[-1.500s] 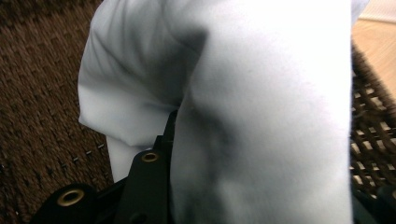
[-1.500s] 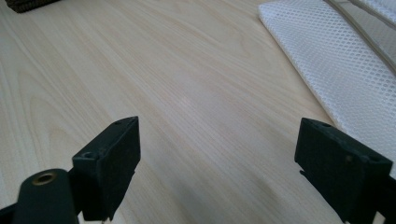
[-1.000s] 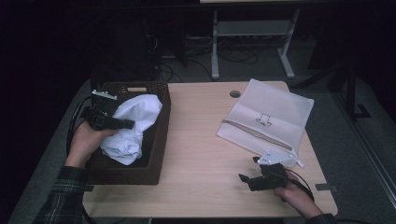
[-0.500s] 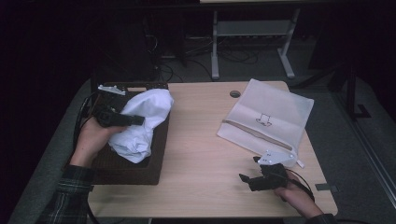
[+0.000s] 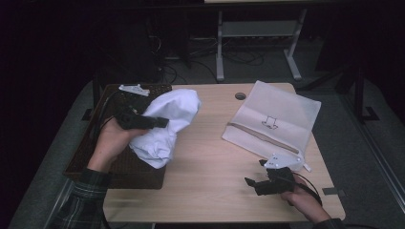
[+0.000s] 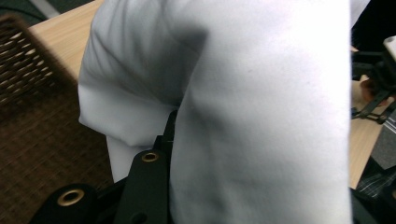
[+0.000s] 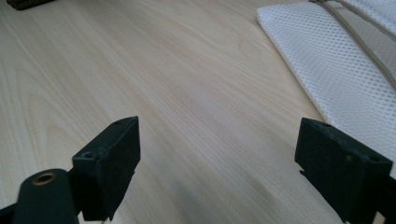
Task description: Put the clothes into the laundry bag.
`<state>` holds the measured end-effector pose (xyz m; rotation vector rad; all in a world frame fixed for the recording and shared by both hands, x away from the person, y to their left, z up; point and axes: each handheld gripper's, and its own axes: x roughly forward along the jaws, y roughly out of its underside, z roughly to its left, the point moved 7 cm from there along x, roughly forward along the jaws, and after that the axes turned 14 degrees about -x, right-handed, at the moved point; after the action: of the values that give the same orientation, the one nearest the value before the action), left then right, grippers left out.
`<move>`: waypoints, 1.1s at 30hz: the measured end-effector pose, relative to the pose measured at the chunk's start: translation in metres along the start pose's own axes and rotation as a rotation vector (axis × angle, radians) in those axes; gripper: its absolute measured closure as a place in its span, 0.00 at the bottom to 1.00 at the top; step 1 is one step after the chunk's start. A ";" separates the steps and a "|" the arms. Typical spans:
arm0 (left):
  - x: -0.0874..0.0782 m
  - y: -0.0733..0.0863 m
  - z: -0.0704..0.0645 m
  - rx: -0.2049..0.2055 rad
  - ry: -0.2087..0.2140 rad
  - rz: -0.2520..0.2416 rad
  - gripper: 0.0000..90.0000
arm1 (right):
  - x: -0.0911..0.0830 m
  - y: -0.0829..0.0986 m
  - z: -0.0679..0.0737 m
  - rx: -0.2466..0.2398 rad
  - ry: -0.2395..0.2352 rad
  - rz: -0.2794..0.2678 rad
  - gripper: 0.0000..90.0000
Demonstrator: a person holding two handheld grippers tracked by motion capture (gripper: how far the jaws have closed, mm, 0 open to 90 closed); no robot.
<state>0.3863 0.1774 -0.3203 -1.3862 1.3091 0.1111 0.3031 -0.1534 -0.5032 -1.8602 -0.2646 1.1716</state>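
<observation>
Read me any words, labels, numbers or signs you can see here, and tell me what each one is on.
No words, brands or numbers can be read.
One sign: a small dark outlined mark, perhaps an arrow, on the white mesh bag; too small to read surely.
The white cloth in the left gripper carries no print.

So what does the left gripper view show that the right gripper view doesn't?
Left gripper view: the white cloth bunched over the left gripper, which is shut on it, and the brown wicker basket beneath.

Right gripper view: the right gripper open with nothing between its jaws, low over the table, and the white mesh bag with its zip lying flat at the right.

Both: the light wooden table.
</observation>
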 end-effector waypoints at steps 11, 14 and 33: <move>0.039 0.003 -0.040 0.057 0.073 0.043 0.71 | -0.002 -0.001 -0.001 -0.003 0.002 -0.007 0.15; 0.052 0.007 -0.048 0.063 0.085 0.055 0.71 | -0.003 -0.001 -0.001 -0.004 0.002 -0.009 0.15; 0.117 0.047 -0.070 0.097 0.065 0.170 0.71 | -0.004 0.000 -0.002 -0.013 0.000 -0.011 0.15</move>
<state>0.3547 0.0684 -0.4091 -1.2037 1.4669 0.1170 0.3026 -0.1563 -0.5005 -1.8677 -0.2824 1.1655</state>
